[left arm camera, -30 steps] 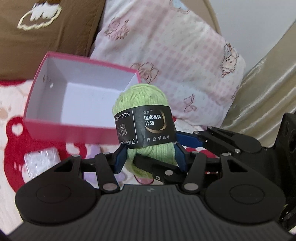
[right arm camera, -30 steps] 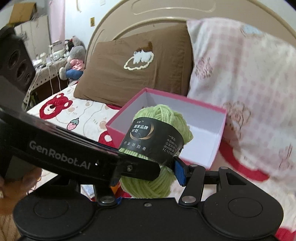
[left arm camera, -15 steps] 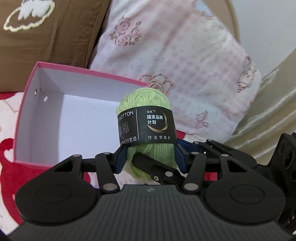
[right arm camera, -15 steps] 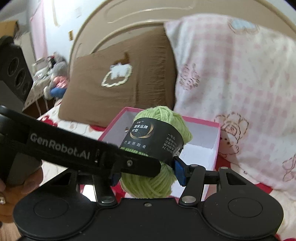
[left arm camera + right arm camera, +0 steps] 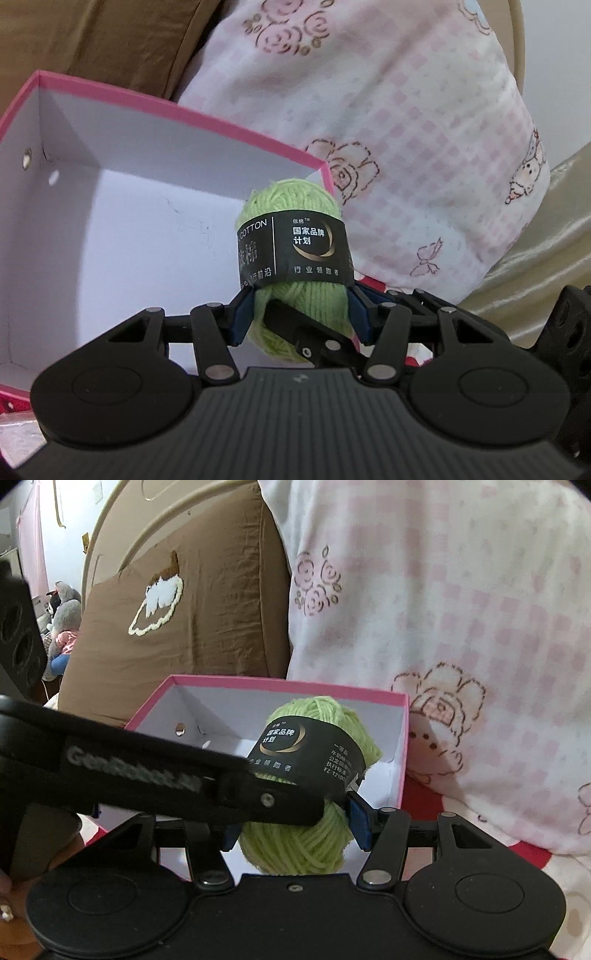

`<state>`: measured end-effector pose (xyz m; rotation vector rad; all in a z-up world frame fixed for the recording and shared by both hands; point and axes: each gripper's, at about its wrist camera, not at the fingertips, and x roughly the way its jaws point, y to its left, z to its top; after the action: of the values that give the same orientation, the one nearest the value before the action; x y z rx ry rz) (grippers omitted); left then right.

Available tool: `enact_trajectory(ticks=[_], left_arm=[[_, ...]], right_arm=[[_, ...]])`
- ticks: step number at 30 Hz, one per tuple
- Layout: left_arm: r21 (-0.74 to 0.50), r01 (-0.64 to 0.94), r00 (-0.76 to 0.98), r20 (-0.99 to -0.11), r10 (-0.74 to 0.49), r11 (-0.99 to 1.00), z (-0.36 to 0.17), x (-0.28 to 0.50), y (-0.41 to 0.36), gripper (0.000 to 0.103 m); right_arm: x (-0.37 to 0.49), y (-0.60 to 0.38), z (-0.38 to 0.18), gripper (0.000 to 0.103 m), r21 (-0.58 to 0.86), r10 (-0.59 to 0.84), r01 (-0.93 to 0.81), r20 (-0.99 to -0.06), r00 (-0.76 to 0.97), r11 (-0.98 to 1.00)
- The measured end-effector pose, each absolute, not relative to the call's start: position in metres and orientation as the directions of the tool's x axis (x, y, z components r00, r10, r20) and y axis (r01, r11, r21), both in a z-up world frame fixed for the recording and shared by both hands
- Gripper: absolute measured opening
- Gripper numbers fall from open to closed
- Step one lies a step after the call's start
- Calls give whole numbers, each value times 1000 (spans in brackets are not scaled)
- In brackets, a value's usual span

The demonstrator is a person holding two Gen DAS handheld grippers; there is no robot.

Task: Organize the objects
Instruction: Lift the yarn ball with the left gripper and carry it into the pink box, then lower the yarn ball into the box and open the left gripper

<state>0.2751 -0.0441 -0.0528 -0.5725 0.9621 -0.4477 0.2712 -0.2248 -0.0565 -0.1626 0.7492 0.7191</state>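
A green yarn ball with a black paper label is gripped by both grippers at once. My left gripper is shut on its lower half, and so is my right gripper. The yarn ball hangs over the open pink box, near the box's right corner. The box has white inner walls and shows nothing inside. In the right wrist view the left gripper's black finger crosses in front from the left.
A brown pillow and a pink-checked pillow stand right behind the box against a beige headboard. The bed sheet is red and white. A clear plastic packet lies at the box's near left. Plush toys sit far left.
Both grippers carried the yarn ball forward, from in front of the box to over its inside. The box and pillows look much closer now.
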Motion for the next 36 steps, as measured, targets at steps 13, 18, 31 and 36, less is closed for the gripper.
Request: enact_trajectory(ticks=[13,18,31,36], left_arm=[[-602,79,480,-675,-560,794,-73,301,-54,52],[-580,72,450,-707,-545,811,-79,322,-57,51],[-587,50,419,-722,-550,808,-96,336,-55,47],[-591,36,419,-723,-549,806,-104,337,-55,39]], right_arm=[[271,-203,-76,62,-54,460,-671,-688,562,739],[285,-190,-88,62,-118,421,-657,-681,599,744],[296,-192,-90,71,-194,436,-784,-741,511,589],[283,-186,-96,70,-279,409,-787,-732,546,551]])
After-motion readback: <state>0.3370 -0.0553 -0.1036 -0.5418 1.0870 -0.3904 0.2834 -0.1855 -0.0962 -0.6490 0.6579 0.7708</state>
